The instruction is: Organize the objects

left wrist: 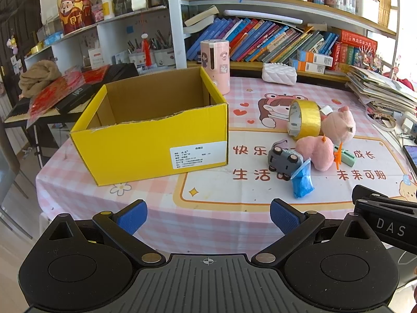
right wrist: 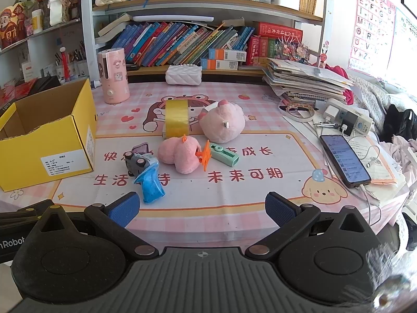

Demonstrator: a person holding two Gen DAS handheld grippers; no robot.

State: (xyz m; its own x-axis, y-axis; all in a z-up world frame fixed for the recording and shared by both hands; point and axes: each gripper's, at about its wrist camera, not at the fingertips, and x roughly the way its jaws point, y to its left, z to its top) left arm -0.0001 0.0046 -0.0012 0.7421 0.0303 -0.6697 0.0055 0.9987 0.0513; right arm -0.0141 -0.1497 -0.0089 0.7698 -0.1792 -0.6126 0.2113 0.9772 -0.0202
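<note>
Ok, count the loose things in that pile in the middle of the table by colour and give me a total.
Pink: 2, the round pink plush toy and the pink heart-shaped plush
Gold: 1, the gold tape roll
Grey: 1, the grey toy car
Blue: 1, the crumpled blue packet
Green: 1, the mint green clip
Orange: 1, the orange plastic piece
Total: 7

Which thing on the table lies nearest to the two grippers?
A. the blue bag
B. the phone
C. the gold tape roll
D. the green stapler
A: the blue bag lies just ahead of the open right gripper, closer than the tape roll, the stapler or the phone; the left wrist view shows it nearest too.
</note>
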